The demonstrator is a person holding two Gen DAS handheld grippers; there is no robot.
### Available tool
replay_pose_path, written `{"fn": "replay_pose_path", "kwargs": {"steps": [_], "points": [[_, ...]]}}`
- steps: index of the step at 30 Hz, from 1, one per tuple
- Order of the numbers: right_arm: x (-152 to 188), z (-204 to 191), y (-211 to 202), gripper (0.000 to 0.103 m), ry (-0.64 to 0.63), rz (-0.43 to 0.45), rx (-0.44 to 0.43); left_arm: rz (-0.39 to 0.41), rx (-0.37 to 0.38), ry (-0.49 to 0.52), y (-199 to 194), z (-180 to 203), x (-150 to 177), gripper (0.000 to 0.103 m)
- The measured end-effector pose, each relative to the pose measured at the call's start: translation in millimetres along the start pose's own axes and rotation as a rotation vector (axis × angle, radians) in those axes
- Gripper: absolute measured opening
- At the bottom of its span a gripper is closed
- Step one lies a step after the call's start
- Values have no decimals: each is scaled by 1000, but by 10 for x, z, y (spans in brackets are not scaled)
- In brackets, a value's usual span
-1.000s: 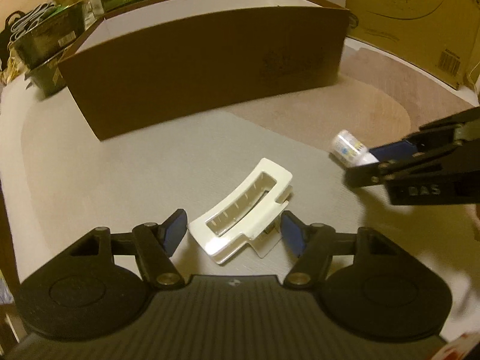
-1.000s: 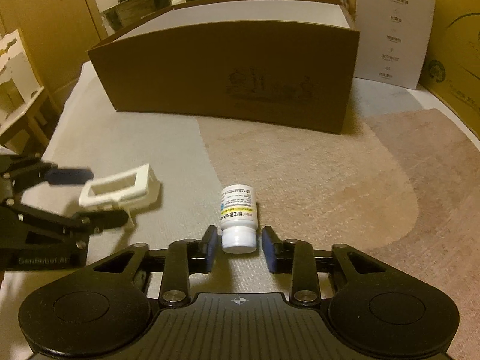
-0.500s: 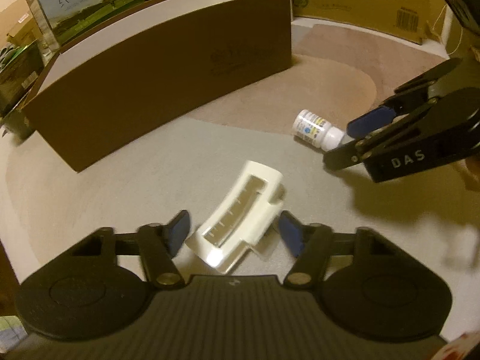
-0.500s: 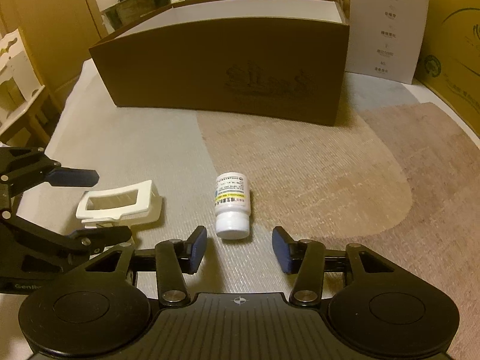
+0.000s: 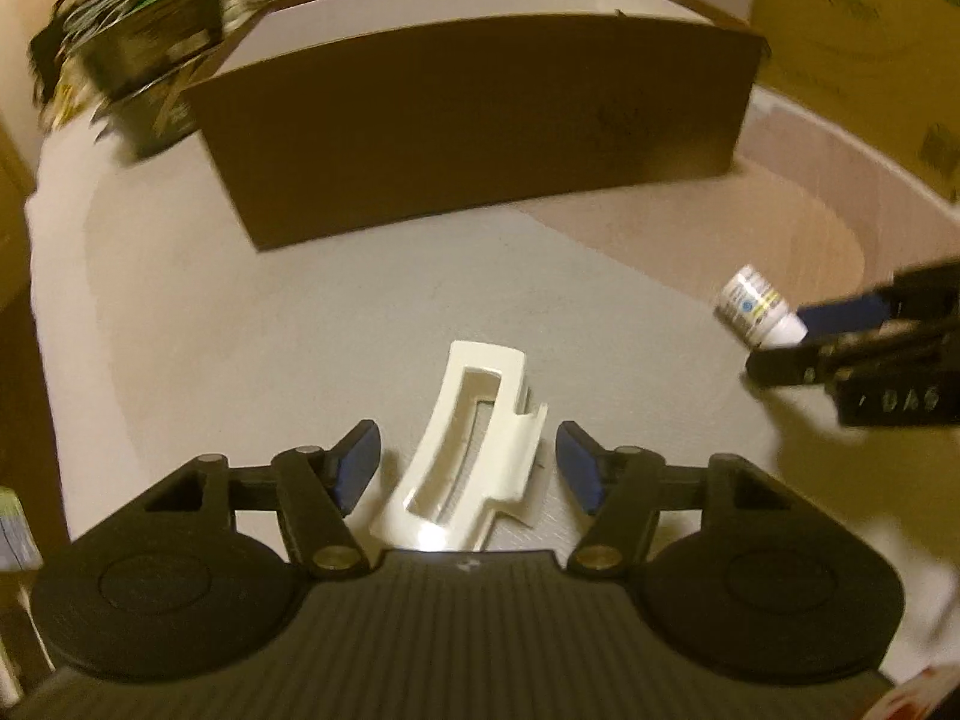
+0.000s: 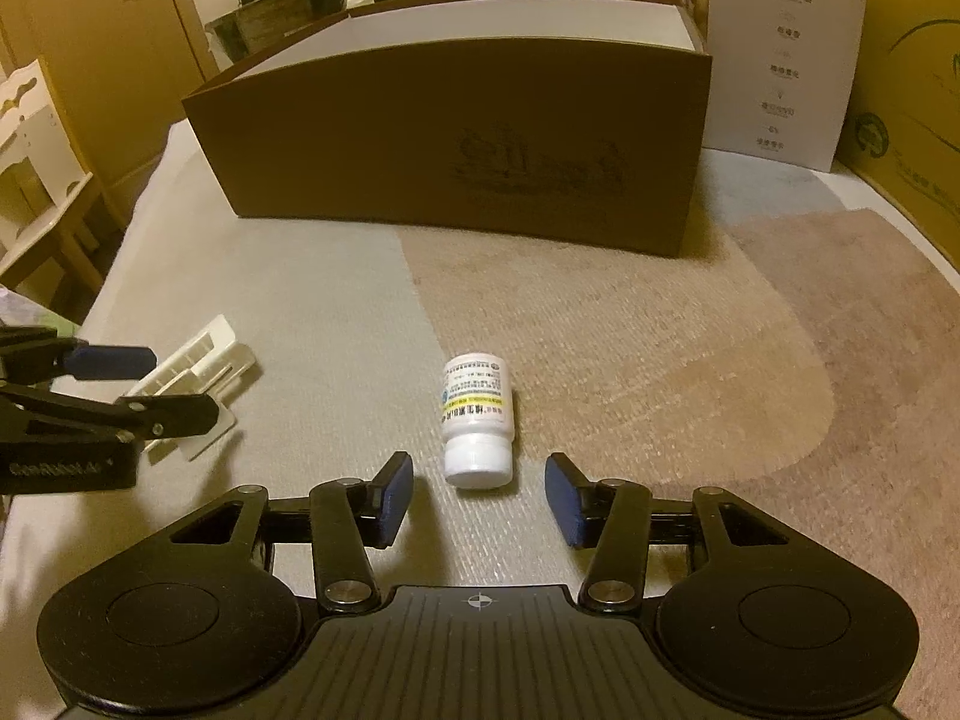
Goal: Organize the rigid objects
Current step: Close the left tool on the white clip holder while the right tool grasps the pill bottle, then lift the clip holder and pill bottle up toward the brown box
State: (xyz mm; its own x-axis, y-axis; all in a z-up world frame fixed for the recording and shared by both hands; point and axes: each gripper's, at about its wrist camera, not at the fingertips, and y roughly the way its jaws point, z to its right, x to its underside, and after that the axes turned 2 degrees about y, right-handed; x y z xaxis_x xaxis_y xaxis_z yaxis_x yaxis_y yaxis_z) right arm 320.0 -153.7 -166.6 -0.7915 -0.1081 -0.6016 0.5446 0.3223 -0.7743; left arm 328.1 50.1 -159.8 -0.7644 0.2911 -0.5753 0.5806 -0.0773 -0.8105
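Brown cardboard box (image 6: 456, 144) behind bottle (image 6: 477, 420)

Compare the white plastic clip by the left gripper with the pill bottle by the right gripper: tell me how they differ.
The white plastic clip is a flat, curved, open frame with a slot through it; the pill bottle is a closed cylinder. The clip is plain white; the bottle carries a printed label with a yellow band. The clip lies between the left gripper fingers; the bottle lies just ahead of the right gripper. Both are white, rest on the mat, and neither is gripped.
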Motion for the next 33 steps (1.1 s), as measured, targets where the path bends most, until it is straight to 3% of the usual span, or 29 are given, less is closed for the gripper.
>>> {"fn": "replay_pose_path", "kwargs": {"steps": [1, 3, 6, 12, 13, 15, 24, 33], "points": [[-10, -1, 6, 49, 2, 1, -2, -8, 9, 13, 32, 5, -20, 60], [-39, -6, 21, 49, 7, 4, -4, -12, 25, 25, 59, 6, -21, 44], [-77, -7, 50, 49, 14, 14, -3, 0, 22, 0, 40, 10, -36, 39], [-120, -42, 114, 47, -11, 18, 4, -3, 15, -67, 53, -34, -58, 38], [-123, -49, 118, 36, -19, 18, 5, -1, 12, -66, 48, -28, -63, 38], [-129, -59, 137, 28, -33, 10, 9, 0, 9, -62, 43, -19, -77, 38], [-258, 32, -49, 27, -11, 45, -44, 40, -2, -57, -132, -67, -275, 38], [-851, 214, -430, 27, 10, 172, -100, 148, 24, -18, -363, -115, -936, 38]]}}
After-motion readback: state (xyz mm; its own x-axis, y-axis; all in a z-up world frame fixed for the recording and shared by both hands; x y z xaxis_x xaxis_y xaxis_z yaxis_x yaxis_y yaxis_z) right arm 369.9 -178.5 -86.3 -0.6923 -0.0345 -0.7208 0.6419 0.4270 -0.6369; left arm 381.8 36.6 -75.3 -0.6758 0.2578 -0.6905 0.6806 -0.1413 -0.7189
